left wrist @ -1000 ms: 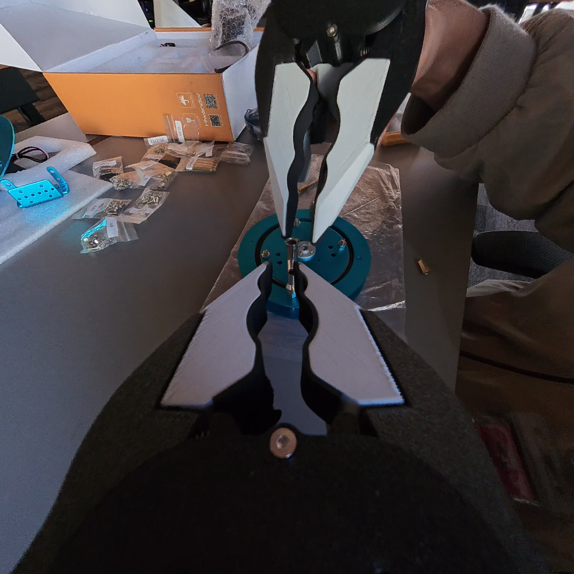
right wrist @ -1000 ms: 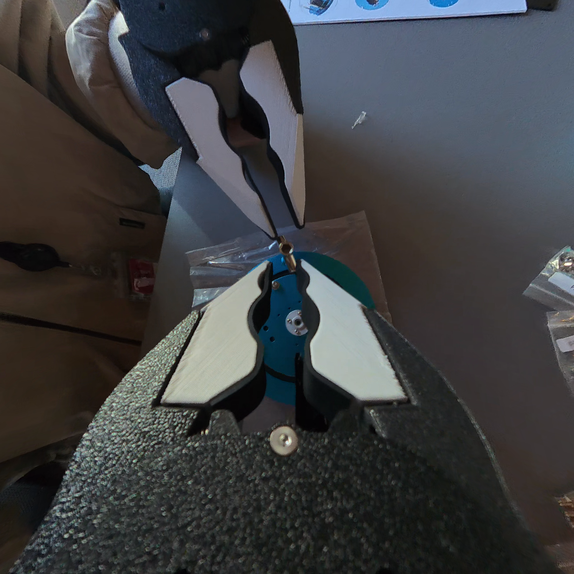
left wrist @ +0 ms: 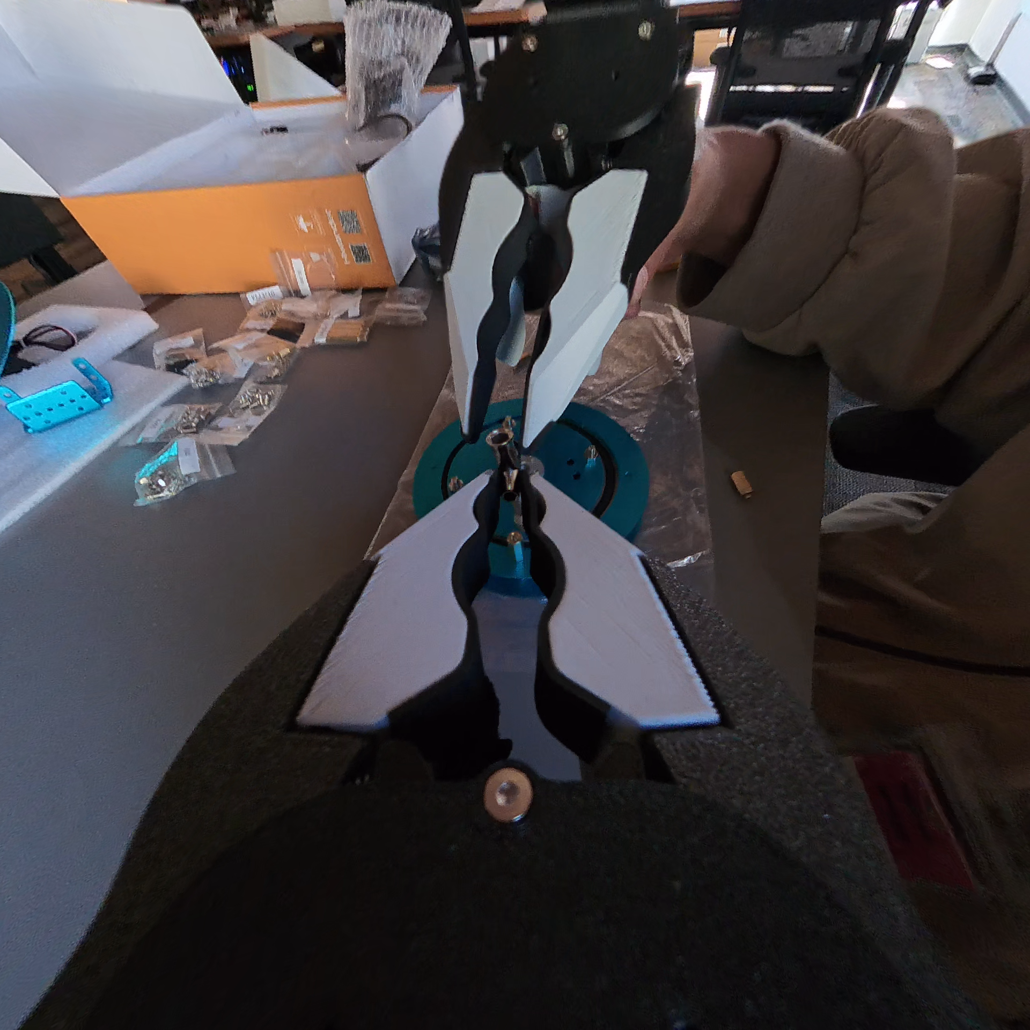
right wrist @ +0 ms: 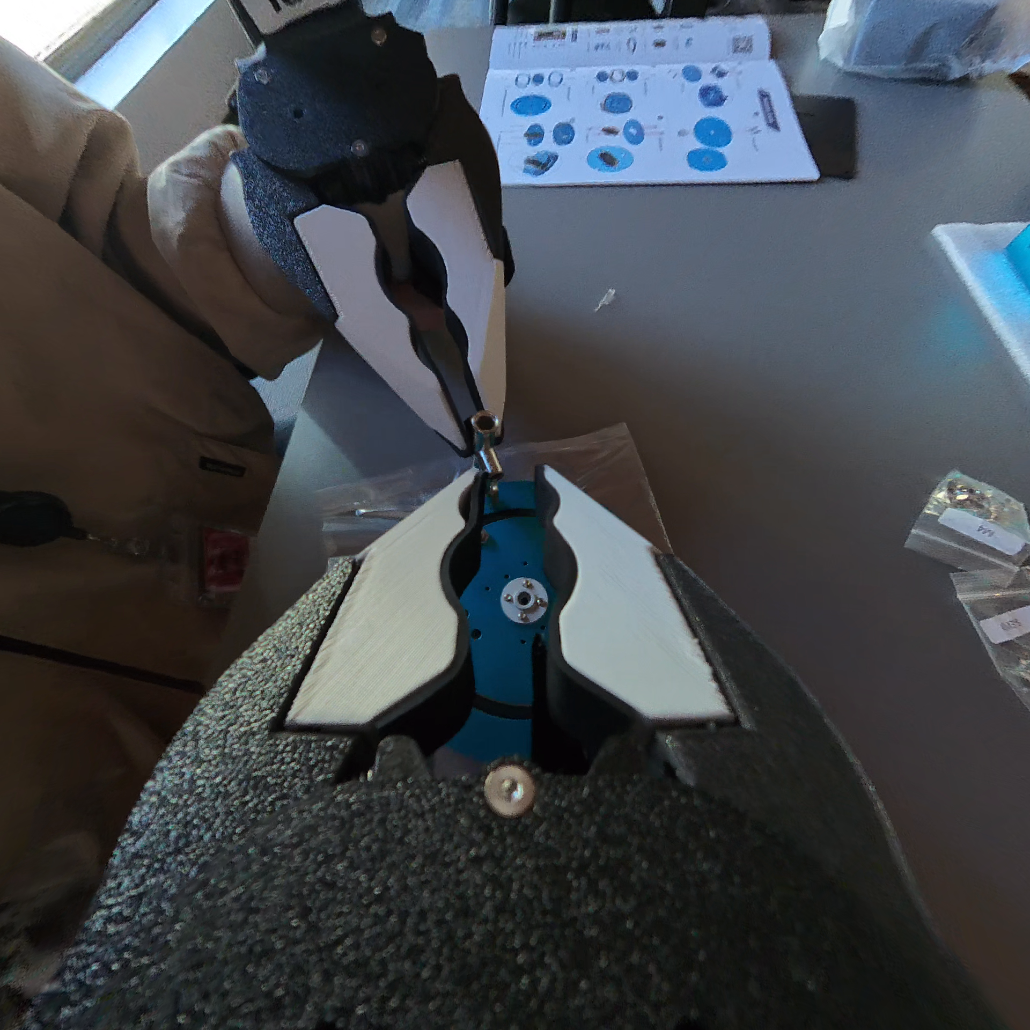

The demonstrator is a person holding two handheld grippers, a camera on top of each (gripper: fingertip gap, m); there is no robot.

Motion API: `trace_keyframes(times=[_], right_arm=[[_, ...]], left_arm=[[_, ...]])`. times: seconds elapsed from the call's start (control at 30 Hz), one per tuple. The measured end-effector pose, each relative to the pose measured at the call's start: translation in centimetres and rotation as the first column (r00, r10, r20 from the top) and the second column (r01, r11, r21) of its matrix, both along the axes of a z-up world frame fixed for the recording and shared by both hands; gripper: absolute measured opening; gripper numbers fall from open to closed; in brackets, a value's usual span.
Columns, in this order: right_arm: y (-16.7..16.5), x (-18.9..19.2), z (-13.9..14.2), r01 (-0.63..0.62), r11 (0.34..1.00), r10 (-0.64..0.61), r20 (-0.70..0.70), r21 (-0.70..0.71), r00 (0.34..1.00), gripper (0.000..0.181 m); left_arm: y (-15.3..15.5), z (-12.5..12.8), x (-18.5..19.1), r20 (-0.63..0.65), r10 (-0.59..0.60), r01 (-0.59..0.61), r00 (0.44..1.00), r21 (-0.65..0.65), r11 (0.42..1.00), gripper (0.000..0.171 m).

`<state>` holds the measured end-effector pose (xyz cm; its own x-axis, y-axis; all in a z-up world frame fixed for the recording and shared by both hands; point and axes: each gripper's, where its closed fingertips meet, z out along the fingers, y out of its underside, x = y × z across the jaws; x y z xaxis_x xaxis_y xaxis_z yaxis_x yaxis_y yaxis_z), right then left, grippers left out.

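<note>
My left gripper (left wrist: 510,482) is shut on a small silver metal standoff (left wrist: 504,448) and holds it tilted just above a round blue disc (left wrist: 591,474). The disc lies on a clear plastic bag (left wrist: 641,379). My right gripper (right wrist: 510,472) is open and empty. Its fingertips stand on either side of the standoff (right wrist: 486,432), close to its lower end. Between the right fingers I see the blue disc (right wrist: 501,563) and its silver centre hub (right wrist: 523,599). The left gripper (right wrist: 482,440) comes in from the upper left in the right wrist view. The right gripper (left wrist: 499,437) comes down from above in the left wrist view.
An open orange and white box (left wrist: 223,239) stands at the back left, with small bags of hardware (left wrist: 234,390) in front. A blue bracket (left wrist: 56,401) lies on white foam. A brass standoff (left wrist: 741,482) lies on the table. An instruction sheet (right wrist: 641,111) and more bags (right wrist: 970,535) lie to the right. Less than 4 cm separates the two grippers' tips.
Both cameras have tipped up, so more of the far table shows. The standoff in the left gripper now leans instead of standing upright. The right gripper stays open around it.
</note>
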<state>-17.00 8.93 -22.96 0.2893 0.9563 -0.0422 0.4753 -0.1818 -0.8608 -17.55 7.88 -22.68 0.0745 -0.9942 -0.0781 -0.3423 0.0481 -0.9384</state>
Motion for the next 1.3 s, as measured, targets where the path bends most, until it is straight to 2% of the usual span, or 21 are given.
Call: trace_keyframes(times=[0.03,0.17,0.27,0.37,0.5,0.53,0.6,0.77,0.83,0.9,1.0,1.17,1.3], right_arm=[[-0.1,0.1,0.3,0.015,1.0,-0.015,-0.024,0.008,1.0,0.016],[-0.5,0.4,1.6,0.098,0.995,-0.099,-0.166,-0.013,0.981,0.028],[-0.9,-0.3,3.9,0.129,0.985,-0.163,-0.386,-0.112,0.908,0.039],[-1.6,-1.4,7.2,0.065,0.971,-0.206,-0.657,-0.232,0.725,0.041],[-1.7,-1.5,10.7,-0.048,0.955,-0.244,-0.867,-0.293,0.435,0.037],[-1.6,-1.6,11.1,-0.069,0.951,-0.253,-0.889,-0.301,0.383,0.036],[-1.5,-1.9,11.4,-0.087,0.948,-0.261,-0.907,-0.305,0.331,0.036],[-0.5,-2.4,11.1,-0.061,0.935,-0.32,-0.905,-0.349,0.279,0.038],[-1.0,-3.1,11.3,-0.085,0.939,-0.299,-0.911,-0.334,0.284,0.03],[-1.0,-2.9,11.5,-0.008,0.951,-0.292,-0.912,-0.308,0.287,0.01],[-1.6,-2.7,11.8,0.014,0.96,-0.272,-0.918,-0.28,0.288,0.009],[-2.0,-3.1,11.8,0.026,0.961,-0.267,-0.906,-0.274,0.329,0.009],[-2.3,-3.2,12.1,-0.034,0.955,-0.272,-0.914,-0.295,0.303,0.009]], left_arm=[[-0.1,0.4,0.0,0.019,-0.002,0.002,1.0,0.002,1.0,0.005],[0.0,3.2,-0.4,0.147,0.013,-0.01,0.989,-0.023,1.0,0.005],[1.0,6.7,-1.2,0.342,0.084,-0.046,0.936,-0.117,0.992,0.005],[1.5,9.9,-2.3,0.557,0.15,-0.007,0.817,-0.251,0.968,0.005],[1.7,11.3,-2.7,0.689,0.21,0.095,0.694,-0.376,0.922,0.005],[1.8,11.6,-2.8,0.715,0.232,0.124,0.66,-0.408,0.904,0.004],[2.0,11.9,-3.2,0.748,0.273,0.158,0.605,-0.448,0.88,0.004],[1.2,11.8,-2.7,0.766,0.308,0.175,0.564,-0.475,0.862,0.004],[0.9,11.5,-2.1,0.76,0.316,0.156,0.568,-0.477,0.865,0.004],[0.2,11.7,-1.9,0.773,0.3,0.173,0.559,-0.462,0.87,0.004],[-0.4,12.0,-1.7,0.775,0.269,0.163,0.572,-0.429,0.889,0.004],[-0.9,12.1,-2.1,0.775,0.245,0.158,0.582,-0.403,0.902,0.004],[-1.3,12.2,-2.4,0.791,0.239,0.152,0.562,-0.383,0.911,0.004]])
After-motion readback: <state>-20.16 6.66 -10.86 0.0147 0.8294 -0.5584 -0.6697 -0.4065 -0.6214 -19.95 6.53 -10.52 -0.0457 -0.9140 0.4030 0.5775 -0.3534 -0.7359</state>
